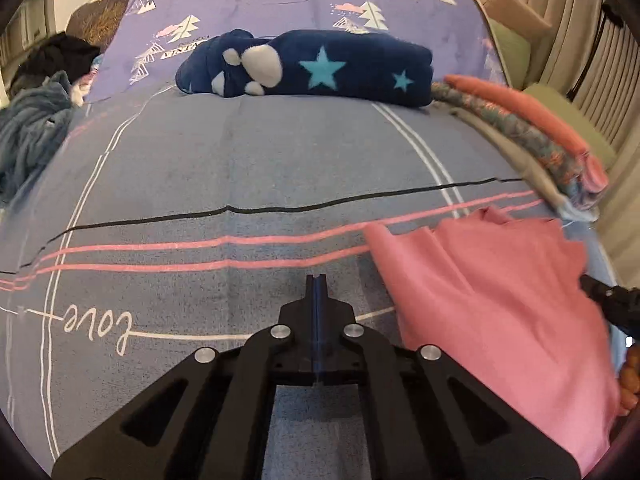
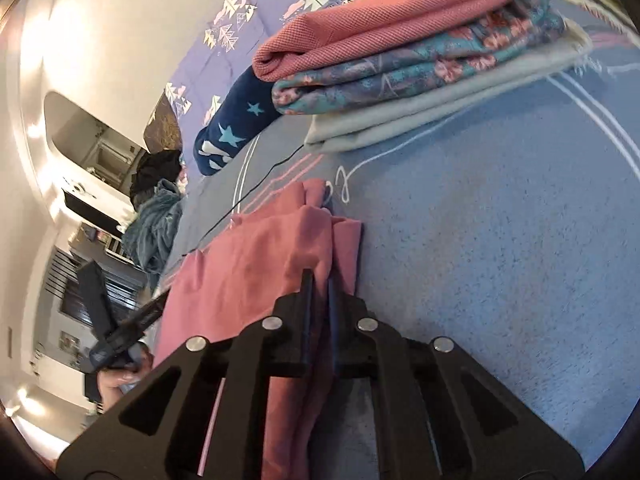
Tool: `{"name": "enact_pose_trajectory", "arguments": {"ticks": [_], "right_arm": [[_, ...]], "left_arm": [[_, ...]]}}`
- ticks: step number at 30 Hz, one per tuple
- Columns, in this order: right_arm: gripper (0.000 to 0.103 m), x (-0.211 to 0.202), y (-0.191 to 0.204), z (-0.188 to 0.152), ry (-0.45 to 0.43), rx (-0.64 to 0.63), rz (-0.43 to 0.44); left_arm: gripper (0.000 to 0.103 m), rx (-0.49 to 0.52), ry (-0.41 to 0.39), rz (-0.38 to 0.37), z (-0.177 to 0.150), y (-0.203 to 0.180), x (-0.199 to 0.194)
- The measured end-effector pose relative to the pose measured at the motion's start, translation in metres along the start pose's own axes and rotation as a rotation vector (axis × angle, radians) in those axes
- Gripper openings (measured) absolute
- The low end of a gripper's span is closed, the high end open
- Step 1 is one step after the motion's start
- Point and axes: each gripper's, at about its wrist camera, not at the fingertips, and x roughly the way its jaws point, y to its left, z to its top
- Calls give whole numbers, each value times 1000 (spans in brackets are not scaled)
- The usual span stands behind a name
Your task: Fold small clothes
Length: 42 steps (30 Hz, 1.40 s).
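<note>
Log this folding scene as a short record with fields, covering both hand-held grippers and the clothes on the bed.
surface: bed cover, blue-grey with pink and white stripes
left hand-held gripper: shut, nothing between its fingers, over bare cover
right hand-held gripper: shut on pink garment
pink garment state: loosely crumpled, not yet folded flat
folded stack: coral piece on top, floral in the middle, grey at the bottom
navy star fleece: bundled at the far end of the bed
unfolded pile: blue cloth at the bed's left edge

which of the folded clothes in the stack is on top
The salmon-pink knit piece is on top. Under it lies the teal floral piece, and the pale grey piece lies at the bottom, on the bed cover.
</note>
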Motion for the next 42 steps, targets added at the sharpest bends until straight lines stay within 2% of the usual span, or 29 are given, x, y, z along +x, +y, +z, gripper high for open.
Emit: {"name": "enact_pose_trajectory", "arguments": {"ticks": [4, 7, 9, 12, 14, 16, 18, 21, 23, 25, 26, 27, 28, 29, 31, 32, 34, 36, 39, 42], "right_arm": [[15, -14, 23, -2, -54, -76, -67], [15, -30, 42, -4, -120, -146, -97], [15, -36, 51, -5, -139, -174, -73], [15, -32, 61, -5, -112, -215, -15], [15, -22, 63, -6, -91, -224, -38], [15, -7, 55, -5, -57, -212, -97], [6, 12, 41, -6, -17, -210, -204], [5, 10, 33, -7, -35, -201, -188], [6, 5, 36, -7, -41, -204, -200], [13, -4, 36, -9, -46, -182, -185], [24, -10, 35, -10, -50, -170, -170], [31, -19, 35, -10, -68, -158, -161], [45, -29, 34, -11, -92, -154, -161], [50, -35, 34, -13, -100, -154, -159], [54, -46, 28, -16, -80, -140, -121], [60, -47, 27, -17, -67, -131, -104], [64, -47, 20, -22, -14, -104, -54], [67, -44, 14, -29, 52, -85, -11], [70, -39, 13, -40, 134, -96, 67], [77, -32, 18, -46, 164, -132, 89]], "left_arm": [[1, -8, -3, -64, 0, 0, -16], [13, 6, -31, -80, -4, -7, -32], [20, 20, -49, -88, -7, -14, -42], [20, 53, -64, -88, -5, -25, -44], [20, 62, -65, -105, -6, -31, -47], [20, 71, -75, -119, -7, -34, -49], [20, 106, -89, -89, -10, -41, -47], [21, 167, -67, -2, -17, -48, -30], [23, 160, -30, 11, -23, -44, -15], [25, 134, -34, -9, -20, -38, -20], [25, 127, -39, -15, -19, -36, -24], [26, 123, -44, -20, -18, -34, -28], [29, 124, -49, -20, -19, -32, -33], [34, 125, -51, -23, -21, -30, -38], [39, 114, -50, -55, -25, -26, -47], [43, 101, -44, -89, -28, -23, -51], [54, 72, -24, -164, -35, -20, -57], [56, 44, 18, -255, -44, -16, -59], [56, 19, 80, -352, -57, -14, -58], [59, 15, 105, -396, -66, -14, -57]]}}
